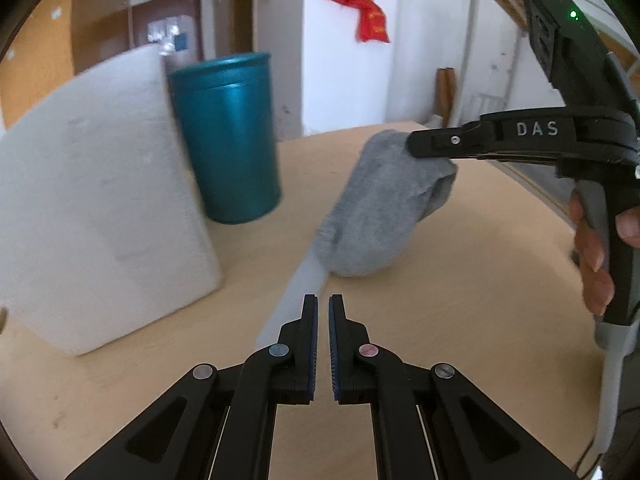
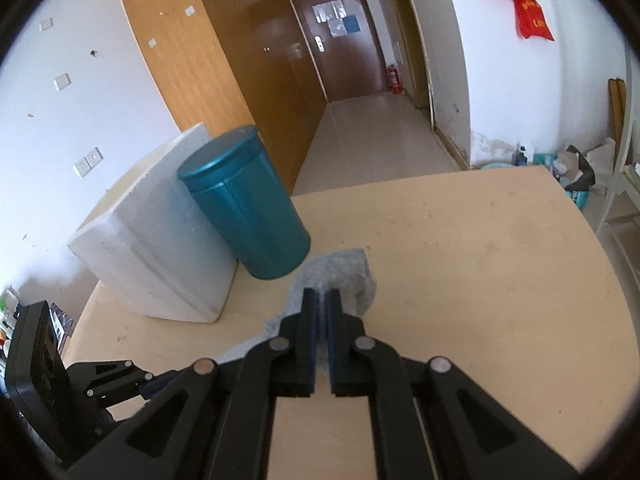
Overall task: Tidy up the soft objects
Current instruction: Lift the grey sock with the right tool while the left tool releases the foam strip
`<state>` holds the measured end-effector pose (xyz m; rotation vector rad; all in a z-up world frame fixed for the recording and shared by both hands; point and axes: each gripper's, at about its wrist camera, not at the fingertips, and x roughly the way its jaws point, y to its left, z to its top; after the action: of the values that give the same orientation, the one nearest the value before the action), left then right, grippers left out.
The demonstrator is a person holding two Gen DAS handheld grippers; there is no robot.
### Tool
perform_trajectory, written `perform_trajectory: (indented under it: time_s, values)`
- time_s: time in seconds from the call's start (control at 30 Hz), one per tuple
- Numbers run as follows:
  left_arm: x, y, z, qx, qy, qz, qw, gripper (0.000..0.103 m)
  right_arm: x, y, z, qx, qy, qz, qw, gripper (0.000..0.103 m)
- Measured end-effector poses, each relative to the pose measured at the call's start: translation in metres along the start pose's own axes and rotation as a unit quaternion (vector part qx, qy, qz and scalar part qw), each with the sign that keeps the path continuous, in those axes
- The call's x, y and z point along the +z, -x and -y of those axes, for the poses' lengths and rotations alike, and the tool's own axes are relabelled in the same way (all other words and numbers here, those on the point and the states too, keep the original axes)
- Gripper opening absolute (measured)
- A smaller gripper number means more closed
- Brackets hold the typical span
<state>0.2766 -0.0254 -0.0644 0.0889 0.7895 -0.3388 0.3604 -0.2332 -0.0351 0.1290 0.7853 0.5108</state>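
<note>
A grey sock [image 1: 376, 216] hangs over the wooden table [image 1: 460, 300], its lower end near or touching the tabletop. My right gripper [image 1: 412, 146] comes in from the right in the left wrist view and is shut on the sock's upper end. In the right wrist view the sock [image 2: 340, 276] bulges out past the closed right gripper [image 2: 323, 300]. My left gripper [image 1: 323, 308] is shut and empty, low over the table just in front of the sock. In the right wrist view the left gripper [image 2: 120, 376] sits at the lower left.
A white foam block [image 1: 92, 216] stands on the table at the left, with a teal cylindrical can [image 1: 232, 136] right beside it. Both also show in the right wrist view, the block [image 2: 160, 248] and the can [image 2: 248, 204]. The table's far edge meets a hallway.
</note>
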Motion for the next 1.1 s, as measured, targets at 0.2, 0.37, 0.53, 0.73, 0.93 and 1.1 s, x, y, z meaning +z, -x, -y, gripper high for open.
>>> perform_trajectory:
  time_s: [0.2,0.37,0.53,0.73,0.93,1.1]
  values:
    - [0.004,-0.011,0.001,-0.01,-0.01,-0.006,0.9999,0.006,0.0,0.004,0.007,0.0,-0.007,0.002,1.0,0.006]
    - [0.002,-0.017,0.006,0.013,-0.023,-0.016,0.9995,0.006,-0.001,0.004,0.009,0.002,-0.005,-0.001,1.0,0.006]
    - [0.004,-0.016,0.014,0.021,-0.035,-0.009,0.9991,0.007,-0.001,0.001,0.011,0.003,-0.003,-0.008,1.0,0.006]
    - [0.003,-0.011,0.017,0.036,-0.036,0.005,0.9987,0.056,-0.001,0.001,0.011,0.006,-0.001,-0.01,1.0,0.006]
    - [0.009,-0.01,0.013,0.039,-0.027,0.019,0.9987,0.076,-0.001,0.001,0.01,0.007,0.001,-0.011,1.0,0.006]
    - [0.013,-0.022,0.009,0.03,-0.016,-0.004,0.9994,0.076,-0.002,0.001,0.012,0.007,0.0,-0.01,1.0,0.006]
